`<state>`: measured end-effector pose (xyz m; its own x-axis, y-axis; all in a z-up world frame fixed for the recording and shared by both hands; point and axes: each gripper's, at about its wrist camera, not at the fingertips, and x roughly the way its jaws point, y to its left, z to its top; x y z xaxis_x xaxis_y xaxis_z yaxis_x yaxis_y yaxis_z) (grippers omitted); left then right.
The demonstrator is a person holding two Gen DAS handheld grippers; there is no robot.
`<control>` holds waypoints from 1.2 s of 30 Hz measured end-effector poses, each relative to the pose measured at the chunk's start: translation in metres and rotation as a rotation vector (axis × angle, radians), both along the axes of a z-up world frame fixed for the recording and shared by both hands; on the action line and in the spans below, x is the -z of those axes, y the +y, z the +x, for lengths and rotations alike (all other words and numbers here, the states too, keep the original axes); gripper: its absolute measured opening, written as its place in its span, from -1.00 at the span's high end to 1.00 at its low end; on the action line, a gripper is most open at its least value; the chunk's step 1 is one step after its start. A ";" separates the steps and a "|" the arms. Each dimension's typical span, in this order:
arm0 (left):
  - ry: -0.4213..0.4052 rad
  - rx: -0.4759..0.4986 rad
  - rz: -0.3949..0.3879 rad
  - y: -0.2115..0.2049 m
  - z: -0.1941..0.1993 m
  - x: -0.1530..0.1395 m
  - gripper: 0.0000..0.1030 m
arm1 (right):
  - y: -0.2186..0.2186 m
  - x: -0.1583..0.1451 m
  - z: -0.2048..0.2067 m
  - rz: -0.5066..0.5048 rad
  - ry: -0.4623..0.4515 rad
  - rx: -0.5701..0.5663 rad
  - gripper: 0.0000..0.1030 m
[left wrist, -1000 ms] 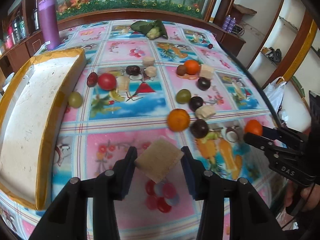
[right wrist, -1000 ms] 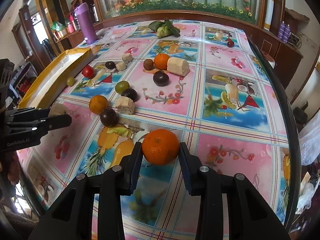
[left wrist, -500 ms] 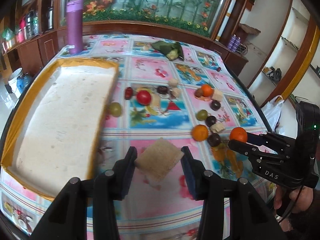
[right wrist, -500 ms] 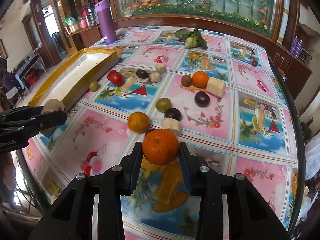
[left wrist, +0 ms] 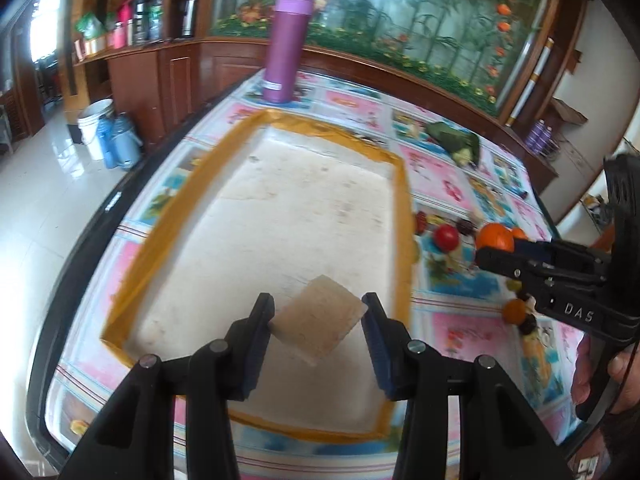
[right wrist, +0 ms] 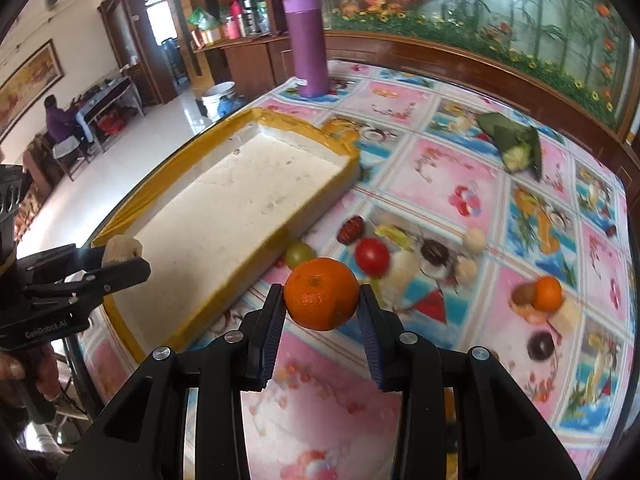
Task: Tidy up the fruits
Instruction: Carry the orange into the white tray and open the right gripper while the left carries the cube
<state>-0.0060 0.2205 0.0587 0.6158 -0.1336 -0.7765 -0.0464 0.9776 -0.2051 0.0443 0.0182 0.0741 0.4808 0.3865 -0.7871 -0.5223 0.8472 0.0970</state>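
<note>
My left gripper [left wrist: 318,326] is shut on a pale beige fruit chunk [left wrist: 316,324] and holds it above the near part of the white tray with a yellow rim [left wrist: 280,216]. My right gripper [right wrist: 322,312] is shut on an orange [right wrist: 322,294], held above the table just right of the tray [right wrist: 224,216]. From the left wrist view the right gripper [left wrist: 496,250] with its orange [left wrist: 494,237] is beside the tray's right edge. From the right wrist view the left gripper [right wrist: 124,258] holds the chunk [right wrist: 120,249] over the tray's near corner.
Loose fruit lies right of the tray: a tomato [right wrist: 372,256], a green grape [right wrist: 300,252], a dark date [right wrist: 351,229], another orange [right wrist: 548,292], pale chunks and dark round fruits. A purple flask [right wrist: 306,40] stands behind the tray. A leaf-wrapped bundle [right wrist: 516,146] lies farther back.
Both grippers have swung left with their loads. The left one now hangs over the tray with the chunk; the right one has come up next to the tray's right edge.
</note>
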 end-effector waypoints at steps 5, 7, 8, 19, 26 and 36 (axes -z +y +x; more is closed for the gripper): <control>0.002 -0.080 0.043 0.024 0.011 0.007 0.07 | 0.063 0.000 0.035 -0.020 -0.010 -0.125 0.32; 0.010 -0.100 0.054 0.032 0.016 0.010 0.07 | 0.085 0.003 0.047 -0.025 -0.013 -0.172 0.32; 0.015 -0.108 0.059 0.035 0.019 0.012 0.07 | 0.096 0.006 0.053 -0.027 -0.012 -0.191 0.32; 0.039 -0.125 0.112 0.051 0.032 0.023 0.07 | 0.164 0.035 0.094 -0.076 0.068 -0.290 0.32; 0.040 -0.108 0.160 0.048 0.033 0.028 0.06 | 0.179 0.048 0.099 -0.108 0.088 -0.310 0.32; 0.067 -0.098 0.178 0.044 0.027 0.034 0.06 | 0.177 0.051 0.099 -0.155 0.058 -0.281 0.09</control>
